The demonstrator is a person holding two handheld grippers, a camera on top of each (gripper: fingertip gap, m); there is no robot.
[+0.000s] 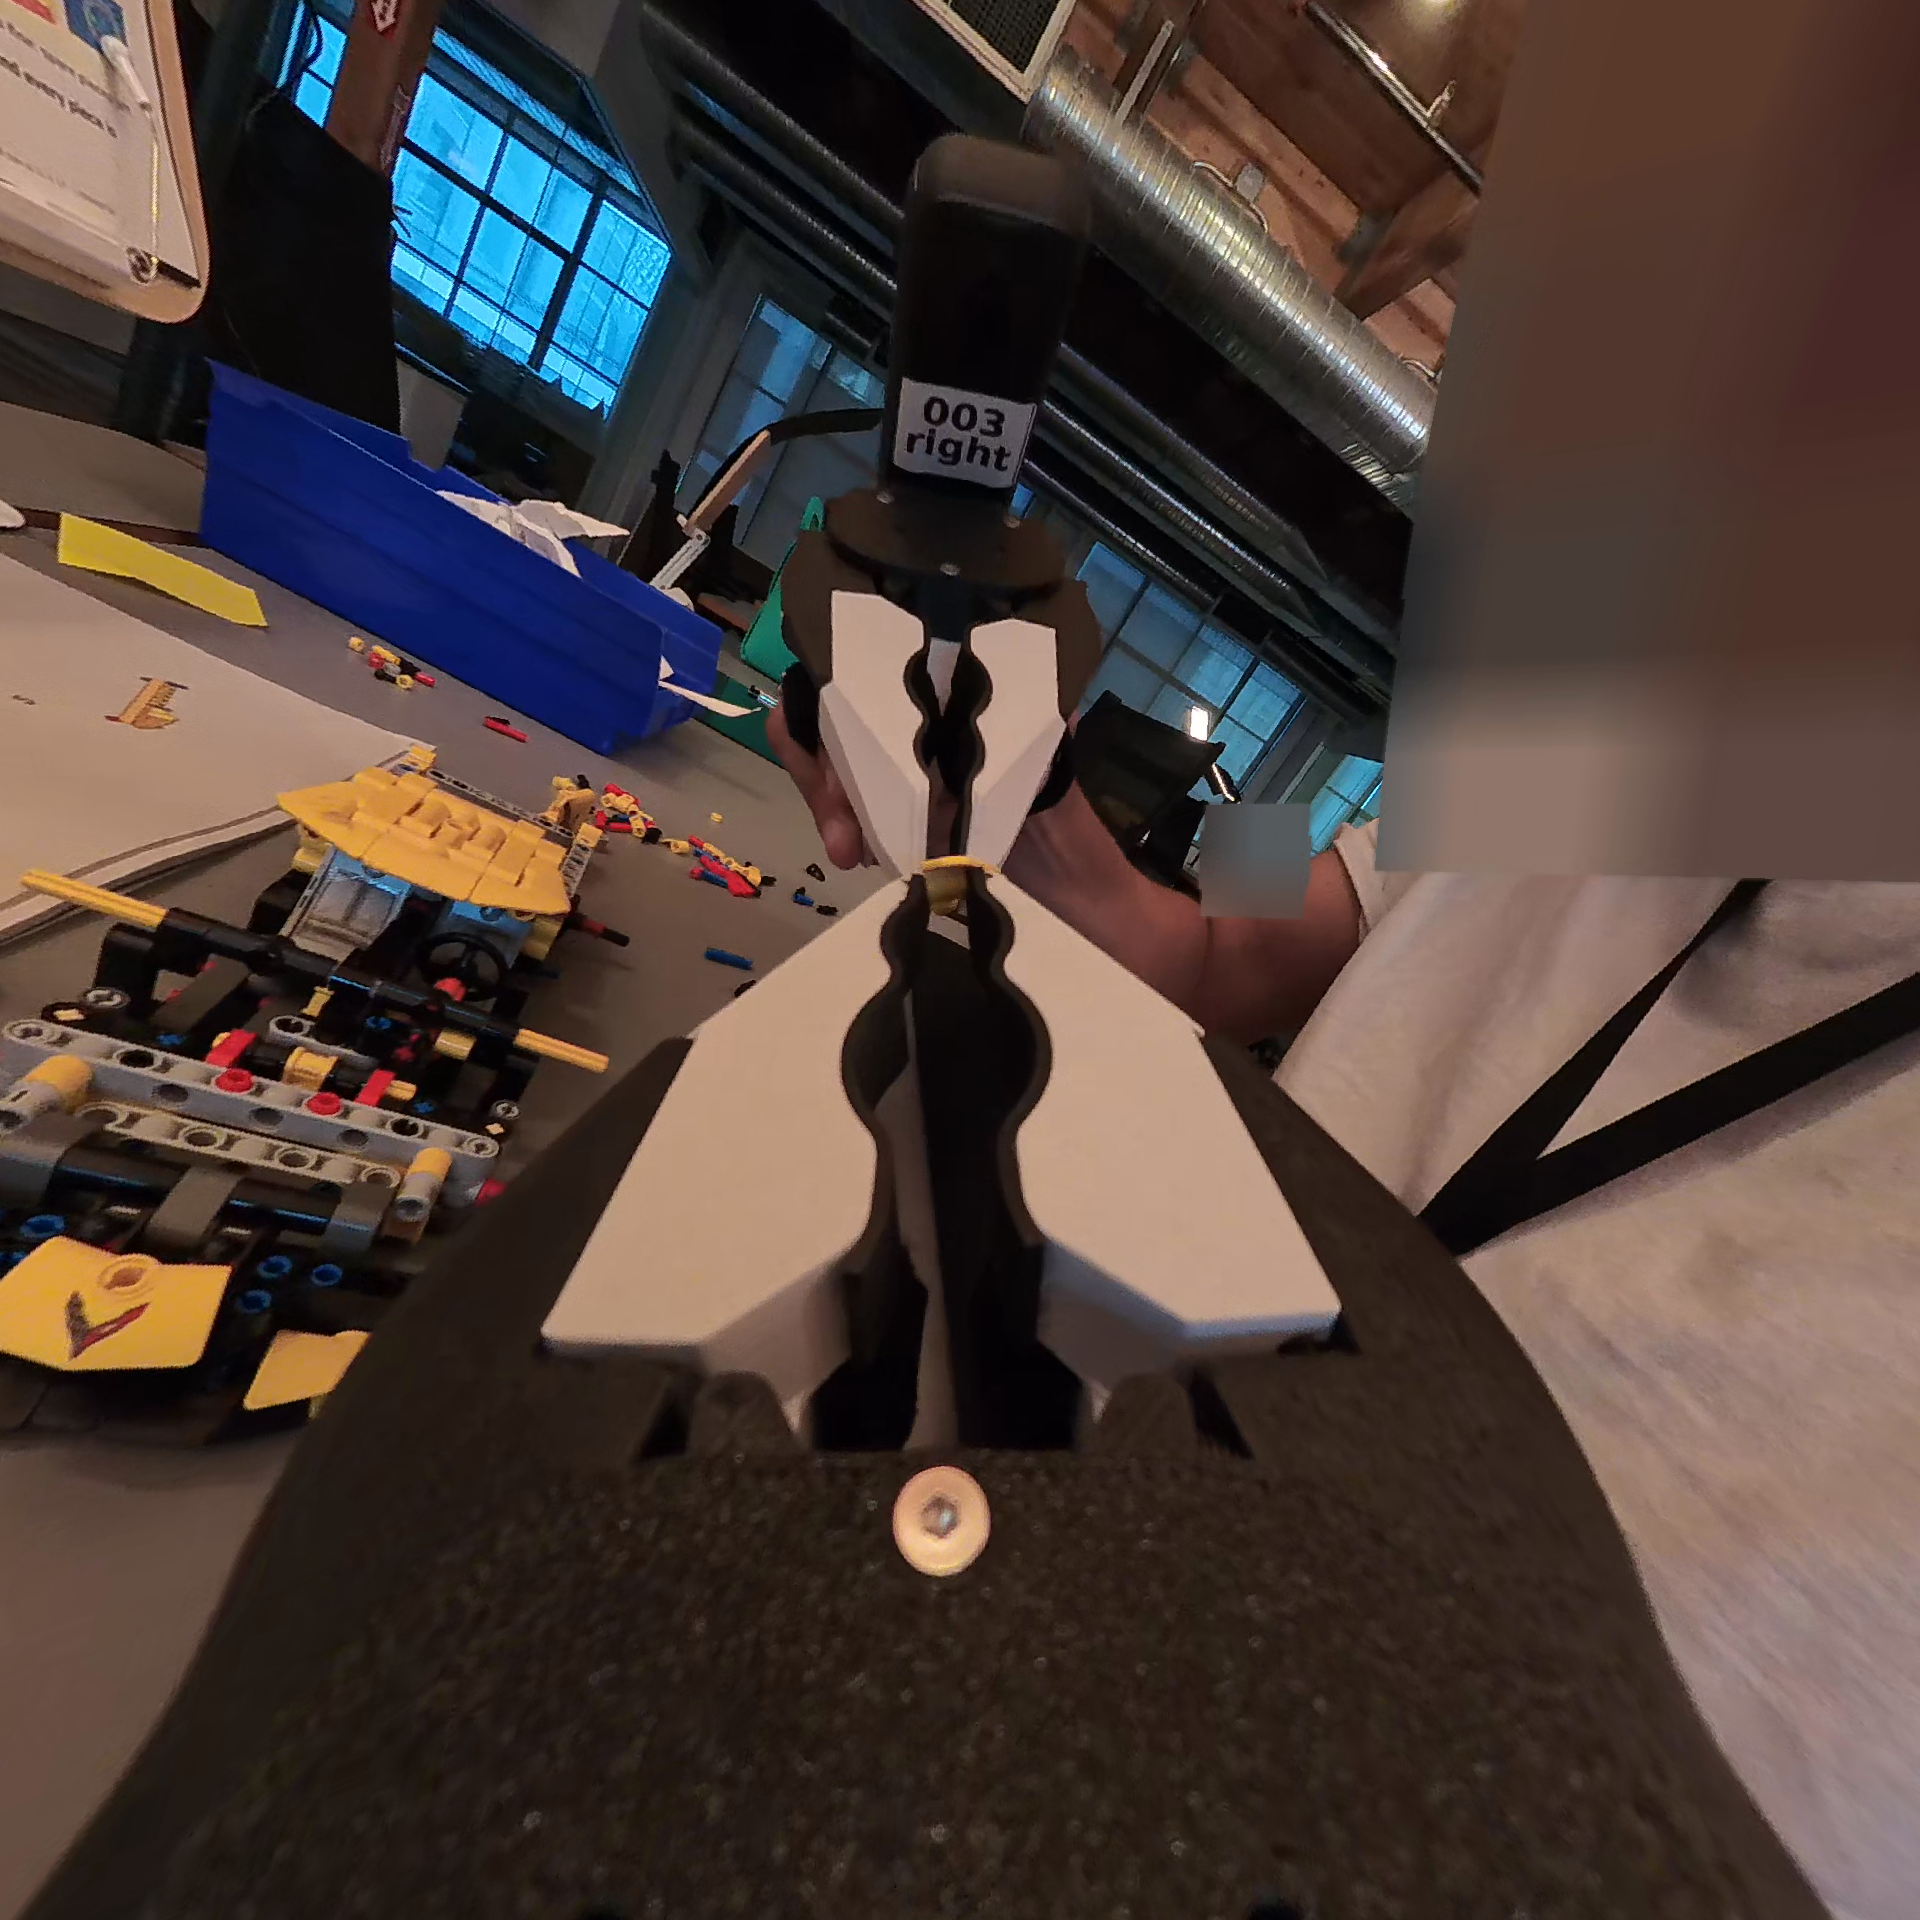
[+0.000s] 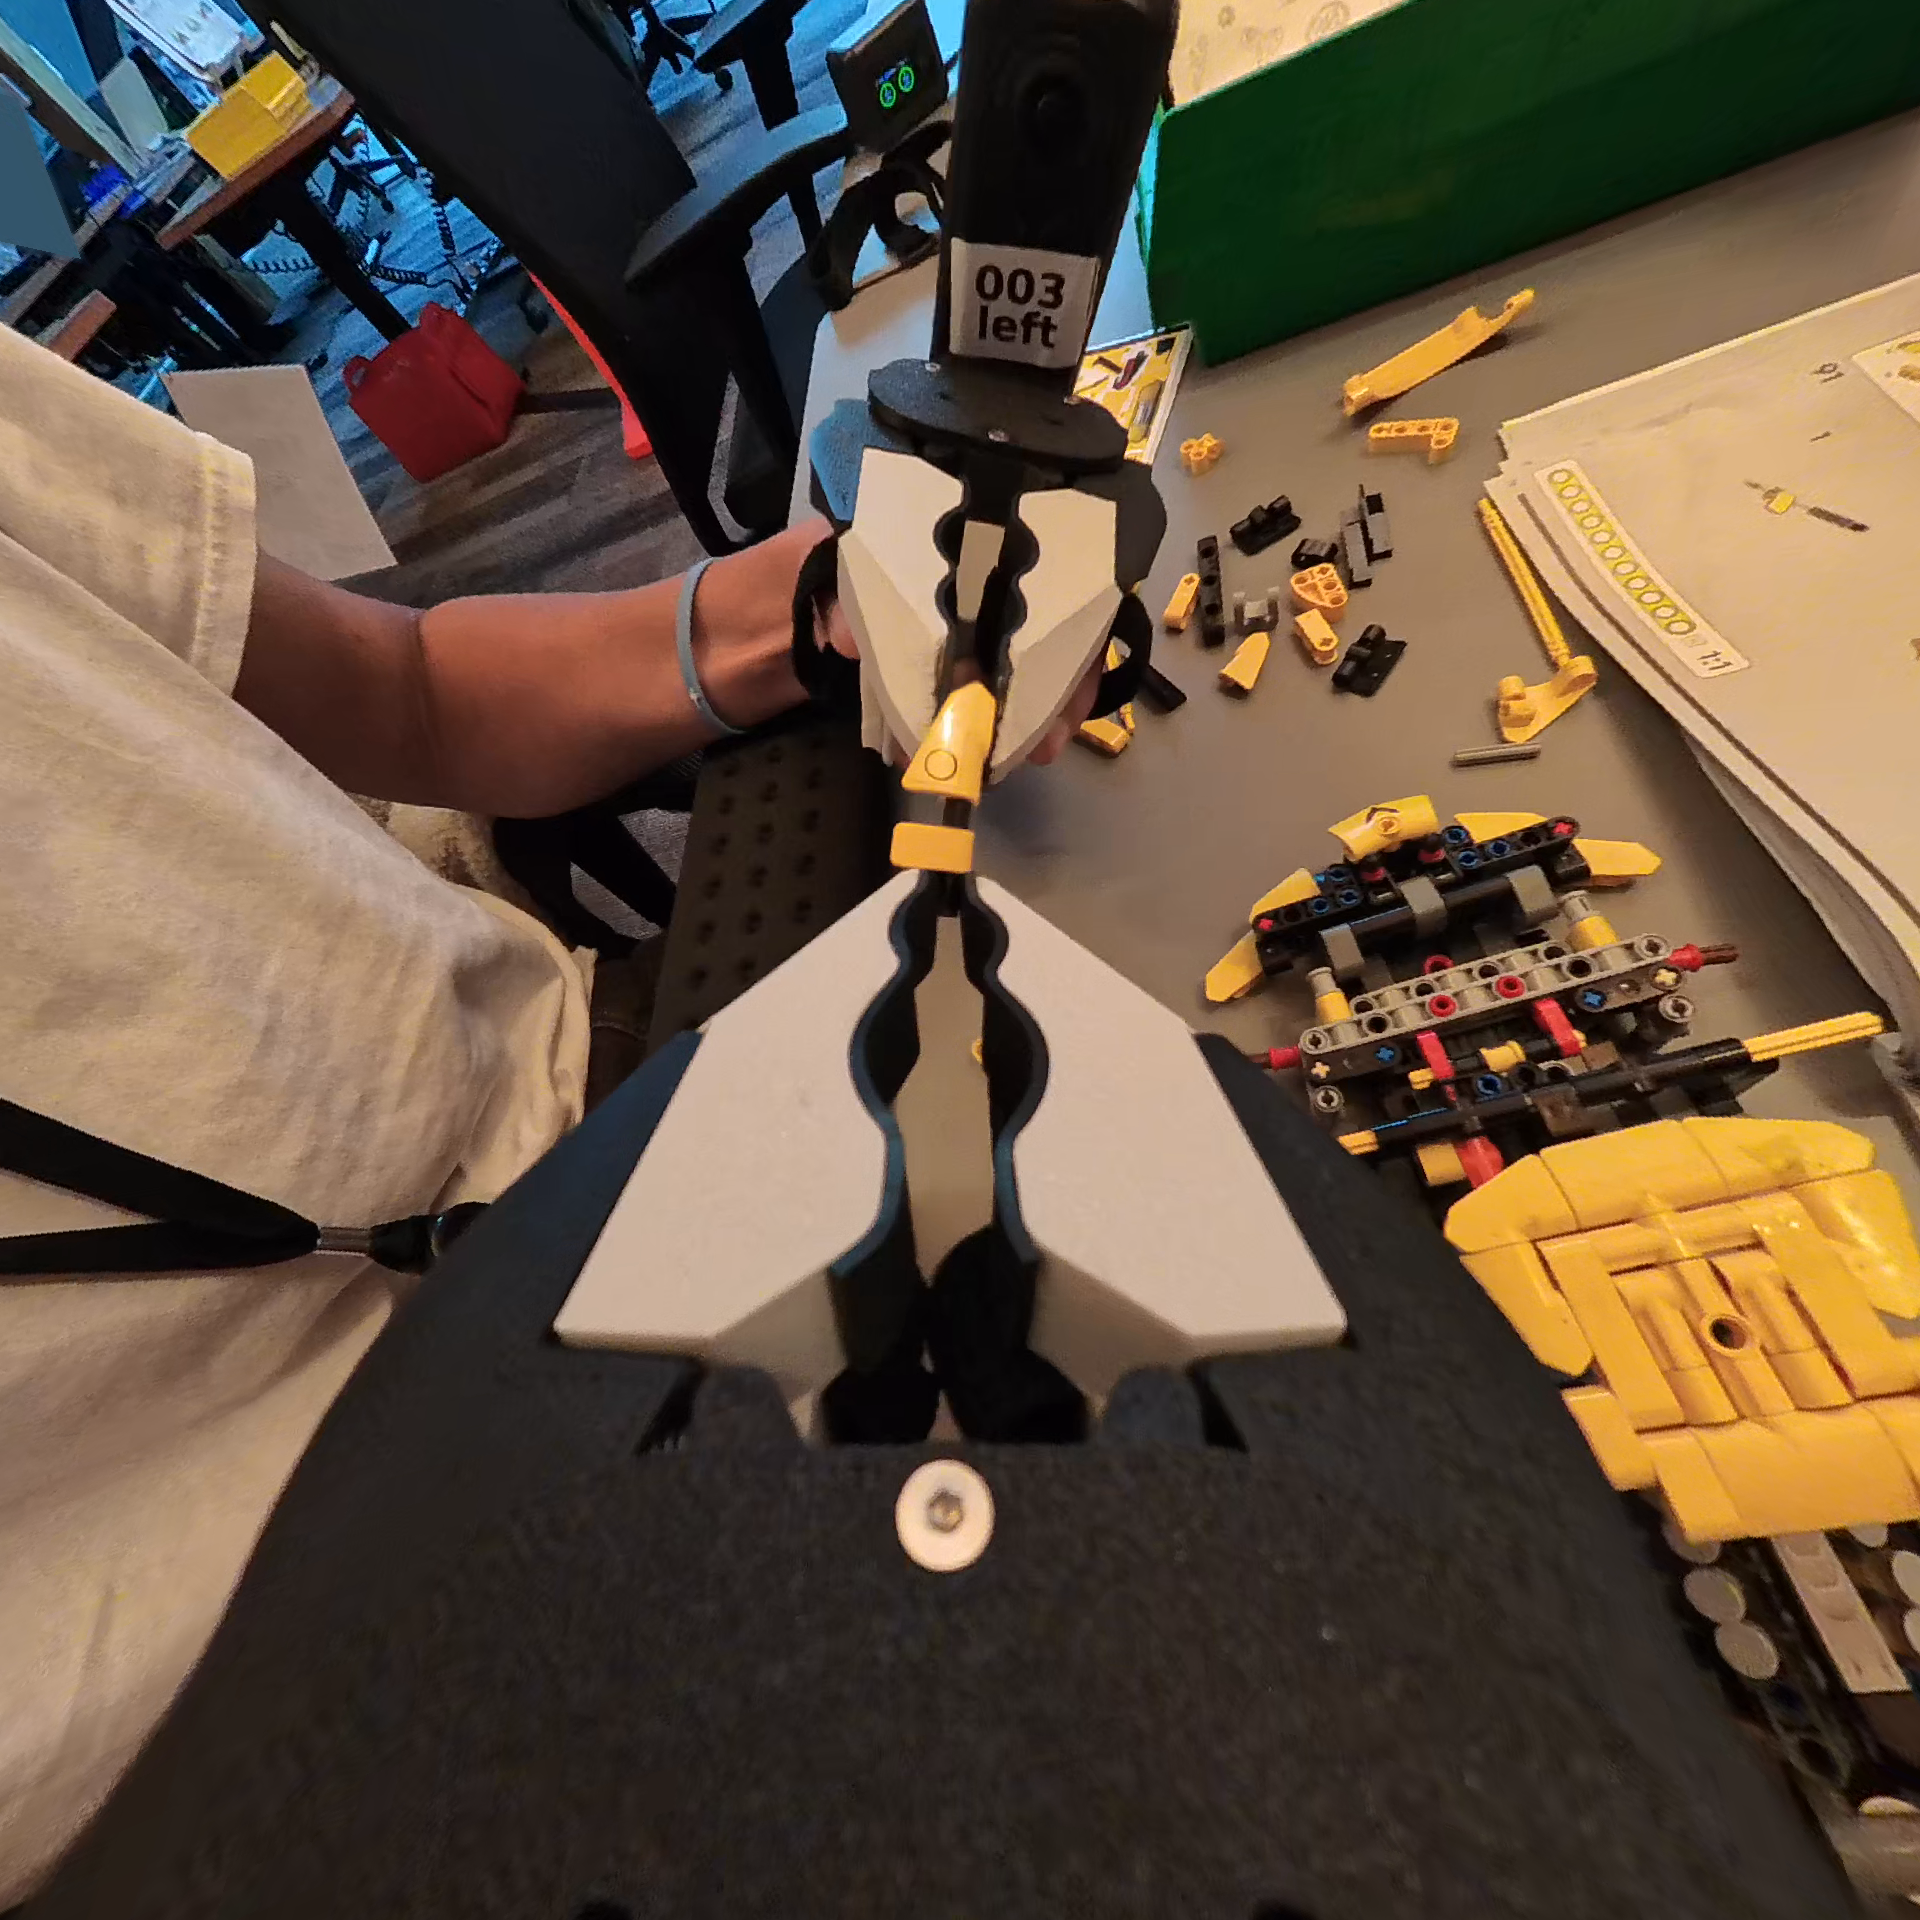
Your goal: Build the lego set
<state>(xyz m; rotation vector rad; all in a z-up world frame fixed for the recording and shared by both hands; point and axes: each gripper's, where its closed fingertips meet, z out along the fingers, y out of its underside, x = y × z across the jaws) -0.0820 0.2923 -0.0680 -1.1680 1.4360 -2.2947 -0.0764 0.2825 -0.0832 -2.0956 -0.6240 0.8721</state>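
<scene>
Room: we work in a loft-like space with blue-lit paned windows (image 1: pixel 520 239), a silver ribbed duct (image 1: pixel 1226 260) under a wooden ceiling, and office chairs (image 2: pixel 582 208) behind us.
Desk: the grey desk (image 2: pixel 1195 831) carries a blue bin (image 1: pixel 416 561), a green box (image 2: pixel 1507 177), and open instruction booklets (image 2: pixel 1714 540).
Model: the part-built yellow and black car (image 2: pixel 1507 1091) lies on the desk just beside the booklets, well below the claws; in the left wrist view it sits at the left (image 1: pixel 312 1039).
Done so far: we judge the chassis frame of grey and black beams is assembled, axles stick out at the sides, and a block of yellow body panels (image 2: pixel 1704 1340) is already mounted at one end.
Left to do: we judge much remains, since loose yellow and black pieces (image 2: pixel 1278 592) lie scattered on the desk, a long yellow panel (image 2: pixel 1439 348) lies apart near the green box, and no wheels show on the car.
Left claw (image 2: pixel 951 748): closed on a curved yellow piece (image 2: pixel 951 743), held in the air above the desk edge.
Right claw (image 2: pixel 940 878): closed on a small yellow piece (image 2: pixel 930 844) by a dark stub below it.
Step in hand: we seem to be joining the two yellow pieces tip to tip; they are just beside each other, and we cannot tell whether they touch.
</scene>
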